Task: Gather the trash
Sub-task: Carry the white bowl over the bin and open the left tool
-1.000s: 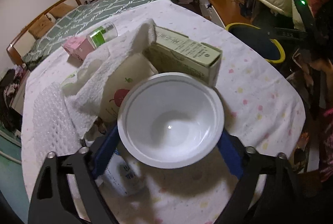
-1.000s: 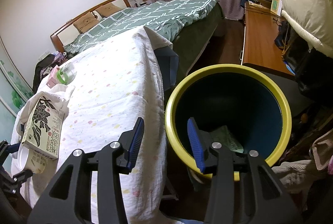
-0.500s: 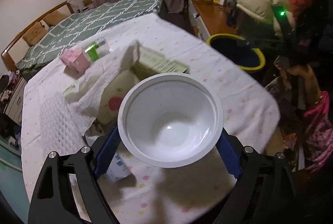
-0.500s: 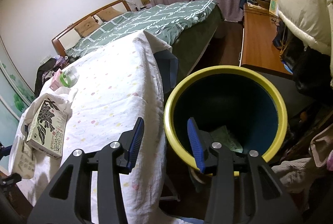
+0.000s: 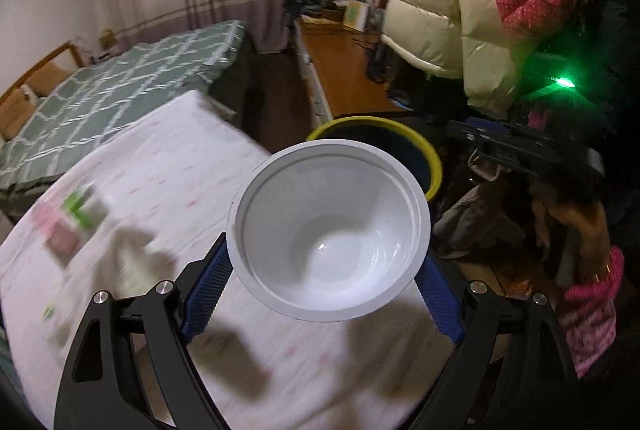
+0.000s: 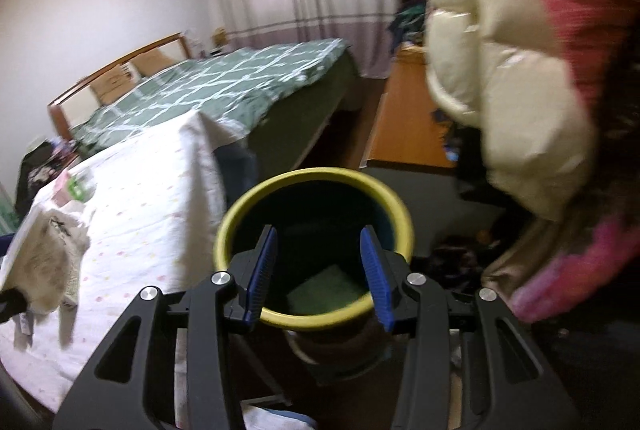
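Gripping a white plastic bowl (image 5: 332, 246) by its sides, the left jaws (image 5: 326, 288) carry it above the near edge of the bench (image 5: 168, 190), with the yellow-rimmed bin (image 5: 430, 160) showing just behind the bowl's far rim. The right jaws (image 6: 318, 270) stand parted with nothing between them, hovering over the bin's mouth. As I judge it, the job is partly done: a green flat item (image 6: 326, 290) already lies in the bin's bottom, the bowl has yet to go in, and on the bench a pink and green packet (image 6: 74, 188) and a crumpled pale wrapper (image 6: 48, 262) wait for collection. Motion blur smears the bench items in both views, so their labels and exact number cannot be made out, and the bowl hides part of the bin.
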A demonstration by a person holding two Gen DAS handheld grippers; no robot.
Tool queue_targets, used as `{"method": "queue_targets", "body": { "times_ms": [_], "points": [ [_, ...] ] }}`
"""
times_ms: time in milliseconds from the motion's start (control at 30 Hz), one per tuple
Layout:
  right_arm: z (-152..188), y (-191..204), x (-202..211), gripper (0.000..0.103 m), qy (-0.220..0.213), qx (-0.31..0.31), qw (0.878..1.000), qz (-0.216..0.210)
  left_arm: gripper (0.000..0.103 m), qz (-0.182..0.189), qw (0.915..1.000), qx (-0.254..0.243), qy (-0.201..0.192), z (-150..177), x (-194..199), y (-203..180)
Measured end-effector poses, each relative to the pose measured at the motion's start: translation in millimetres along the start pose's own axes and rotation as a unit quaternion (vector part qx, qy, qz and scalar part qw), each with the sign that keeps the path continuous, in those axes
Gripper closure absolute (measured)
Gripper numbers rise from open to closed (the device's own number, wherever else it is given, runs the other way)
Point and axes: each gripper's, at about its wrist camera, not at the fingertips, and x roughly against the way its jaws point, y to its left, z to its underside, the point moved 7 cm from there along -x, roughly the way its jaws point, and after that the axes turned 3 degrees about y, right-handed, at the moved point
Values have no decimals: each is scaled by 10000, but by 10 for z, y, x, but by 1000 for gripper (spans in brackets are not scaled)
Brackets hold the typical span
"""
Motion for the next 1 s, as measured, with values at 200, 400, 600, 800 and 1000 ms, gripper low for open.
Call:
{"method": "queue_targets", "body": {
  "times_ms": [200,400,600,800,1000],
  "points": [
    [87,-257,140,60,-74,-94,9994,326,18,312,9993,-54,194,-530,-684,-335],
    [208,-351,102,60,64,-182,9990,415,18,453,9978,227,429,-890,-1377,-517],
    [273,-375,90,52,132,-188,9982,553,8,335,9970,394,570,-986,-1743,-532],
    [310,-303,117,52,144,-160,9983,547,7,287,9980,493,288,-853,-1270,-390],
    [335,-10,59,53,223,37,9992,328,7,323,9976,609,-12,-460,-429,-114]
  ]
}}
